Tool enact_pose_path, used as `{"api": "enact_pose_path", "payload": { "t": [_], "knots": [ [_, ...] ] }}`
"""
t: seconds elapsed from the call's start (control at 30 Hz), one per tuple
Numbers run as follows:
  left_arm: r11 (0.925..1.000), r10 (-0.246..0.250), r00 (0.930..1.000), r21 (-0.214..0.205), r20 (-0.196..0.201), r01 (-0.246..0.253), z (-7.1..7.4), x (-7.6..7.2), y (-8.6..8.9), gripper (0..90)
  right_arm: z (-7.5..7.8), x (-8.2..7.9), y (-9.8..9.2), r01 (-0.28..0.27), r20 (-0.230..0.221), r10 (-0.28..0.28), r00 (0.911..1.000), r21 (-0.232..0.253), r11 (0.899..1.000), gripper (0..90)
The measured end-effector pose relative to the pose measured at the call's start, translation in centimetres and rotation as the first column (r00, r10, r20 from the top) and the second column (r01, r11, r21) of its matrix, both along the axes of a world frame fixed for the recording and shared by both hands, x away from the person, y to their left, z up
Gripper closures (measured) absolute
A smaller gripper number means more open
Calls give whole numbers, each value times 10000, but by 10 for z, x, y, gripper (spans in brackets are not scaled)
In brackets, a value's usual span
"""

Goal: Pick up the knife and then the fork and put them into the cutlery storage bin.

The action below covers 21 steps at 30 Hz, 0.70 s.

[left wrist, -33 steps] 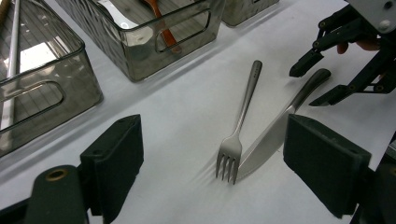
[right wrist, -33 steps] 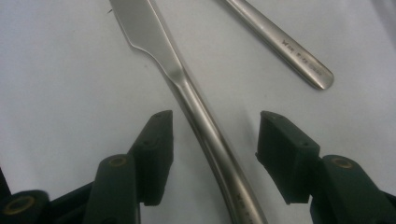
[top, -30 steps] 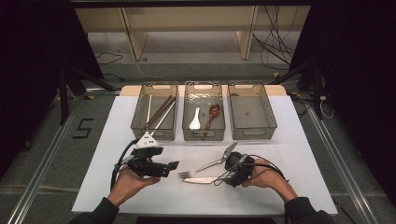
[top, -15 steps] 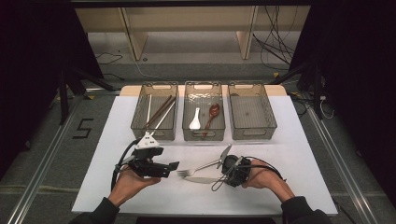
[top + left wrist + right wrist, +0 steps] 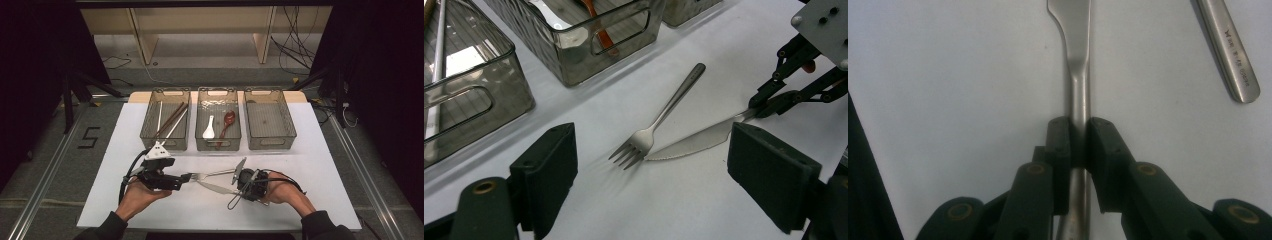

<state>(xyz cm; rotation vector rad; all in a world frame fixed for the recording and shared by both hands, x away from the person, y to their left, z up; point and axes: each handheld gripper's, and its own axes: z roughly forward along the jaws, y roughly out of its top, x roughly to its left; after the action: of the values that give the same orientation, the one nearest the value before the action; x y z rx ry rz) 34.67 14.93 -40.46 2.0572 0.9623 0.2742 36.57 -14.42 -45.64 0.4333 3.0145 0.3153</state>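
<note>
1. A white rectangular table top stands on a grey floor.
2. Pale wooden shelf legs rise behind it.
3. Black cables trail across the floor.
4. Dark curtains flank both sides.

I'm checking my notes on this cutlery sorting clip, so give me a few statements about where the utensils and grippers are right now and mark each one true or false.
1. The right gripper has its jaws closed on the knife handle. True.
2. The left gripper is holding the fork. False: its jaws are wide open and the fork lies free on the table.
3. The right bin holds two spoons. False: it looks empty; the white spoon and the red spoon lie in the middle bin.
4. The fork's tines lie next to the knife's tip. True.
5. The left bin holds chopsticks. True.
</note>
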Motion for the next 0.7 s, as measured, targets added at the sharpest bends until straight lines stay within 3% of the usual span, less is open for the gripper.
{"api": "enact_pose_path", "payload": {
  "t": [0.37,0.57,0.7],
  "knots": [
    [9999,79,10000,-79,11,-79,0,1,2,196,1,-1,-1,37,-131,-37,9999,21,10000,803],
    [9998,131,9999,-123,-11,-132,0,1,4,196,3,-3,0,-84,-309,95,9995,364,9993,803],
    [9996,191,9998,-188,5,-190,1,2,5,196,7,-3,-1,119,-310,-96,9995,745,9971,803]
  ]
}}
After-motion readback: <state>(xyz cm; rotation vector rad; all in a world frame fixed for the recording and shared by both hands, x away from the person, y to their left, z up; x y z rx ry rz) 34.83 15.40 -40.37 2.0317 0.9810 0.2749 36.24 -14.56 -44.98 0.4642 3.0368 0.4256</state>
